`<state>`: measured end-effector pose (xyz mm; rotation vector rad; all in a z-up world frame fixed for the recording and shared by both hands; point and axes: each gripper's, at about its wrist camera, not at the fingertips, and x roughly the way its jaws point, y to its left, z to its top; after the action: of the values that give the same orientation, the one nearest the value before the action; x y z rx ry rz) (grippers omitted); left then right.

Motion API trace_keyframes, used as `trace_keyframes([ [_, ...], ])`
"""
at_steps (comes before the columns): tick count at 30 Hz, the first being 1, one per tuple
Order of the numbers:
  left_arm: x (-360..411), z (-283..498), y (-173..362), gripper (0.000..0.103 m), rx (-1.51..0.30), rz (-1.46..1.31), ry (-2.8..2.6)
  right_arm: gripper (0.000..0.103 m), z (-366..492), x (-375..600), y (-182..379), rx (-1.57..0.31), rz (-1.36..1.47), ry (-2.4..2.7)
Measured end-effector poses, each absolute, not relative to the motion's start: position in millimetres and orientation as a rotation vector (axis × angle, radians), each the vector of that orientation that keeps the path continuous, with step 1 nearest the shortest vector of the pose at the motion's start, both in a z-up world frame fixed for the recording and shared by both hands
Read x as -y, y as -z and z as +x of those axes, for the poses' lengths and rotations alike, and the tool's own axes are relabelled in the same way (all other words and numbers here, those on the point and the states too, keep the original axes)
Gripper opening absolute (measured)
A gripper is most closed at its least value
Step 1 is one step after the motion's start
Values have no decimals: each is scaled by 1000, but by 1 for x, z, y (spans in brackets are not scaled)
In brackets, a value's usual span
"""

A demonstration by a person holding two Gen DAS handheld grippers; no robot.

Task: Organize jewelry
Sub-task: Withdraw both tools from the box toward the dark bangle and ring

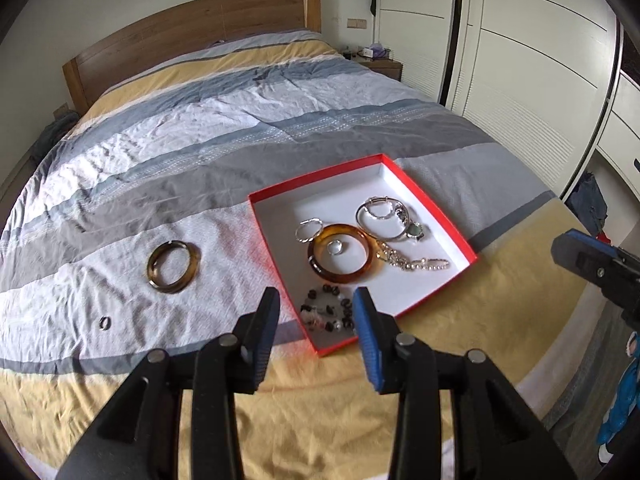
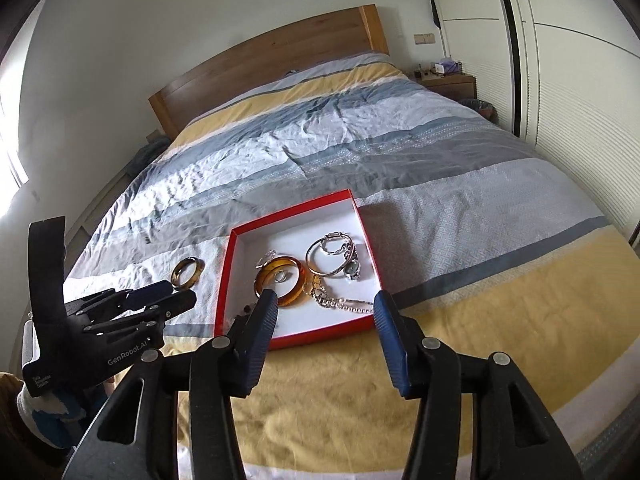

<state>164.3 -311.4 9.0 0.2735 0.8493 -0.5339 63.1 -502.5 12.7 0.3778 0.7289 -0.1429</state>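
Observation:
A red box [image 1: 440, 204] with a white inside lies on the bed; its near wall [image 2: 320, 336] shows in the right wrist view. In it are an amber bangle [image 1: 318, 246] [image 2: 294, 298], silver bangles [image 1: 374, 220] [image 2: 320, 258], a small watch [image 1: 414, 232], a sparkly chain [image 1: 416, 264] [image 2: 344, 304], a small ring [image 1: 334, 247] and dark beads [image 1: 328, 312]. On the bedspread left of the box lie a brown bangle [image 1: 173, 266] [image 2: 187, 271] and a small ring [image 1: 105, 322]. My left gripper [image 1: 316, 312] hangs open above the box's near corner, holding nothing. My right gripper [image 2: 324, 308] is open and holds nothing.
The striped bedspread [image 1: 200, 140] covers a wide bed with a wooden headboard [image 1: 192, 28]. A nightstand [image 2: 452, 80] and white wardrobe doors [image 1: 520, 60] stand to the right. A blue toy [image 1: 624, 392] lies by the bed's right edge.

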Motion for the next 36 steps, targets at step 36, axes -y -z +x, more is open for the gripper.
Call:
trace_keyframes([
  [36, 25, 170, 21, 36, -885, 26, 195, 56, 113, 304, -5, -838, 188, -114],
])
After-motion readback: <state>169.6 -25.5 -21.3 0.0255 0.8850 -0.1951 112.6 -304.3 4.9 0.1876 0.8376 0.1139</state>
